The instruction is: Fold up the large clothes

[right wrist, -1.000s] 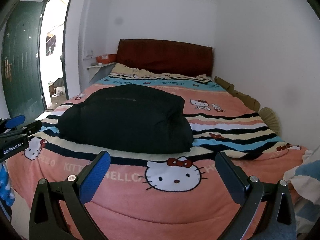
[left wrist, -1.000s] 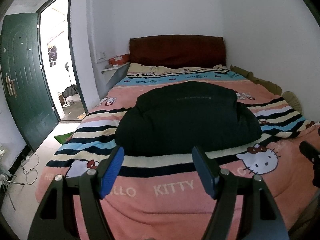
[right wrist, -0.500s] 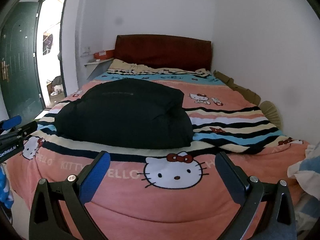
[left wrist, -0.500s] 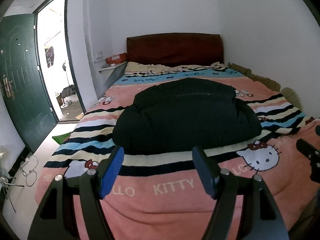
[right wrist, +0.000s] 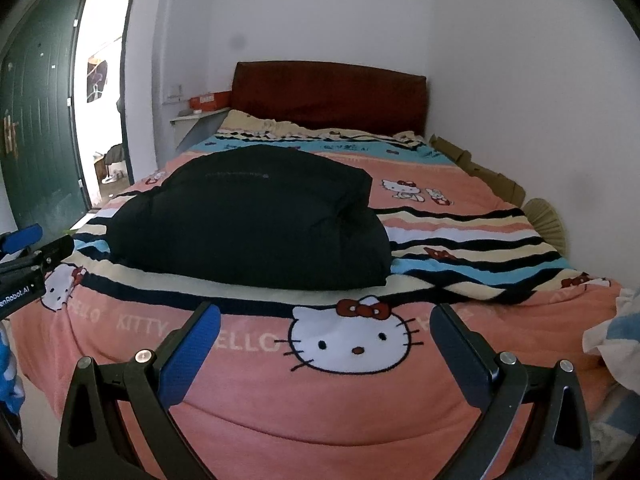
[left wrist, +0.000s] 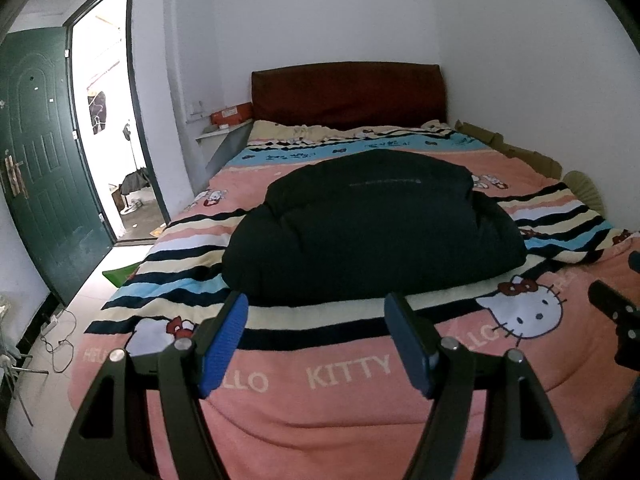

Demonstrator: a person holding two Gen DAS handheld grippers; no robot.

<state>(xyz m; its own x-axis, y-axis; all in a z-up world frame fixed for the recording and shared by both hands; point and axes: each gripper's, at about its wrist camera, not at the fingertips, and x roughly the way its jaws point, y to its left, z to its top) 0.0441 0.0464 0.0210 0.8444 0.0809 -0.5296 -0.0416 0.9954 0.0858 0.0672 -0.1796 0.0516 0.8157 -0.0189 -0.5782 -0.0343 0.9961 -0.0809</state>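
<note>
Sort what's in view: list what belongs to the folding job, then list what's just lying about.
Job:
black padded garment
left gripper, open, empty
right gripper, open, empty
bed blanket, the work surface

Lying about:
orange box
cable on floor
green door

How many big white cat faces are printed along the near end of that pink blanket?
2 show fully: one big white cat face between the right gripper's fingers, another at the blanket's left edge beside the left gripper. Others may be hidden.
</note>
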